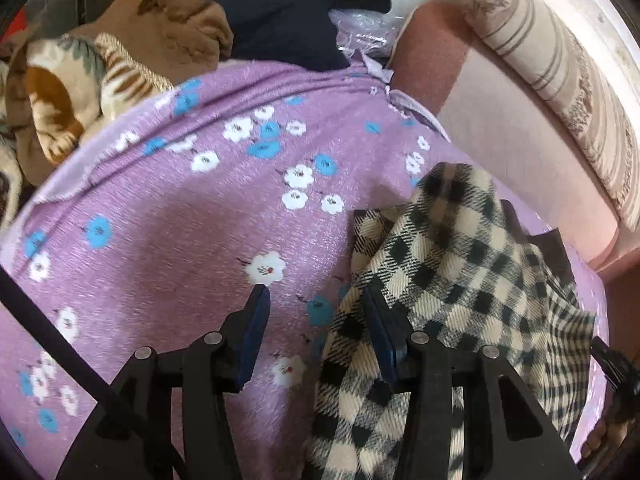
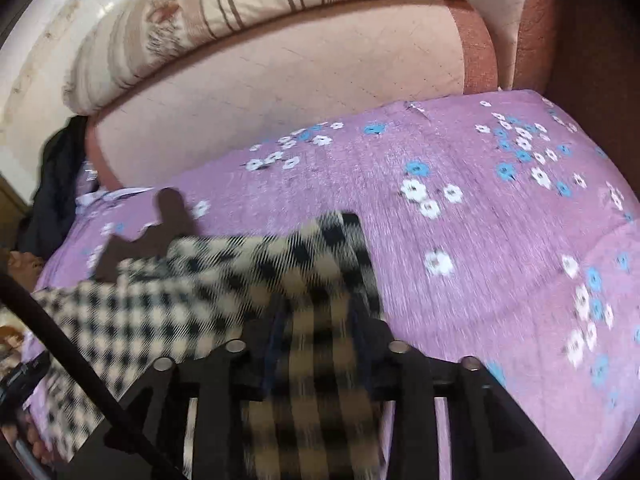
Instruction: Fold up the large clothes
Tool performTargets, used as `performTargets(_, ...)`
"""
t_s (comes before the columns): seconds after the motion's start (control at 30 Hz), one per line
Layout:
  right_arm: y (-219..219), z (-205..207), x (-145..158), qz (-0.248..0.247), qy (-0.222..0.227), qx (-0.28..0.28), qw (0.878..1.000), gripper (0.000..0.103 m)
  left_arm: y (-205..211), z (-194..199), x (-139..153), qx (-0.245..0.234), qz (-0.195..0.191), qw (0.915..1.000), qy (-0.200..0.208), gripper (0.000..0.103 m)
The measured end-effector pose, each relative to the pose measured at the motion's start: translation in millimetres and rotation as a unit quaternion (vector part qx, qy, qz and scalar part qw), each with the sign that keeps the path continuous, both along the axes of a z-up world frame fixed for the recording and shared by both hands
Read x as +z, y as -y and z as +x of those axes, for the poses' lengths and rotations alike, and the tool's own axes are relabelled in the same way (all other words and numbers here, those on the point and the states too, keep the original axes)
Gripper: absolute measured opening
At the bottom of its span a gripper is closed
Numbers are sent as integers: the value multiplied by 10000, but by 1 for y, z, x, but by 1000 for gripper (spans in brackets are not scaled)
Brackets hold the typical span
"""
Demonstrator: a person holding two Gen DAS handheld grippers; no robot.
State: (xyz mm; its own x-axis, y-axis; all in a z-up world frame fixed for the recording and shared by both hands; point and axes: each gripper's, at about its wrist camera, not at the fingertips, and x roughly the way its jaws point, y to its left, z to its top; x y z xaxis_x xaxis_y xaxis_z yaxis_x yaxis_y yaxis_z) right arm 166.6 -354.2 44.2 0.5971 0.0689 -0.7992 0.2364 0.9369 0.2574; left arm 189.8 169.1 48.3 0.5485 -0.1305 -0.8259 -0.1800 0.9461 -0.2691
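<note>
On the far left, a pile of other stuff is seen: a brown garment (image 1: 176,28), a dark navy one (image 1: 280,16) and a tiger-print blanket (image 1: 80,92), all heaped at the bed's end. Next, the left gripper (image 1: 316,312) is found hanging over the purple floral bedspread (image 1: 180,208) with its fingers (image 1: 256,320) roughly half open. Only the bedspread shows between them, and the plaid coat (image 1: 460,272) is draped over the outside of the right-hand finger, so nothing looks properly pinched there. Further right, the right gripper (image 2: 316,312) is seen with plaid cloth running straight through between its fingers; whether it's actually clamped can't be told, since that view is badly smeared.

The coat is bunched near the front edge of the bed, its long axis lying across between the two grippers, with a dark brown lining edge (image 2: 168,216) pointing towards the pink sofa back (image 2: 280,88).

What could go wrong: with one side only draped, the cloth could probably slide off the left finger, and a lopsided, crumpled fold would be the result.
</note>
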Motion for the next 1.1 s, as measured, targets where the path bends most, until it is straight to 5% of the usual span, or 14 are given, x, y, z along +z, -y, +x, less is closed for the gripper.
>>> performTargets(0.1, 0, -36, 0, 406, -26, 340, 9986, 50, 1, -11, 7, -268, -93, 9996, 51, 60)
performTargets(0.3, 12, -109, -26, 1001, -282, 445, 9936, 54, 11, -49, -1, -1352, -298, 9900, -278, 61)
performTargets(0.5, 7, -135, -51, 1145, -556, 575, 9902, 56, 30, -81, -17, -2264, 218, 9726, -491, 61)
performTargets(0.53, 3, -137, -50, 1071, -479, 628, 9911, 56, 32, -83, -22, -2307, 252, 9714, -507, 60)
performTargets(0.57, -3, -139, -50, 1117, -452, 810, 9894, 55, 32, -83, -24, -2311, 215, 9714, -492, 45)
performTargets(0.6, -7, -138, -50, 1211, -458, 961, 9869, 34, 31, -83, -24, -2323, 94, 9714, -483, 20)
performTargets(0.63, -9, -139, -49, 1177, -451, 1003, 9869, 12, 28, -80, -23, -2249, -35, 9731, -506, 15)
performTargets(0.7, -7, -140, -44, 1236, -372, 1052, 9860, 10, 21, -80, -12, -2065, -12, 9777, -379, 7)
performTargets(0.83, 12, -145, -33, 1365, -156, 902, 9864, 8, 14, -93, 14, -1932, 335, 9806, -36, 5)
performTargets(1.1, 16, -145, -52, 1319, -479, 896, 9860, 8, 23, -96, -1, -1967, 976, 9752, -270, 7)
